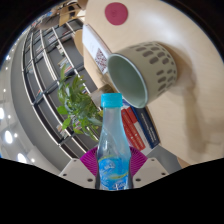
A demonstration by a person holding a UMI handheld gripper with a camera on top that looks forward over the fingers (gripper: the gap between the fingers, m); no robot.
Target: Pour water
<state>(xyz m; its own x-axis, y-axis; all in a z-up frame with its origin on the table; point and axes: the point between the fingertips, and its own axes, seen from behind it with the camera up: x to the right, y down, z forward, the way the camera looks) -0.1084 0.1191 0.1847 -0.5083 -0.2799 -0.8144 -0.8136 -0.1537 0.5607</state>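
My gripper (pixel 112 166) clamps the capped bottle (pixel 111 140) upright (cap still on); the cup (pixel 143 70) hangs tilted just beyond.

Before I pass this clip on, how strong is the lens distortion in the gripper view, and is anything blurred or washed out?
Gripper view: strong fisheye bending, the railings at left curve markedly; the bottle between the fingers is sharp, its blue cap clear; the cup beyond it, lying tipped with its mouth toward the camera, is reasonably crisp; bright spots glare near the railings; the pink pads partly hidden by the bottle.
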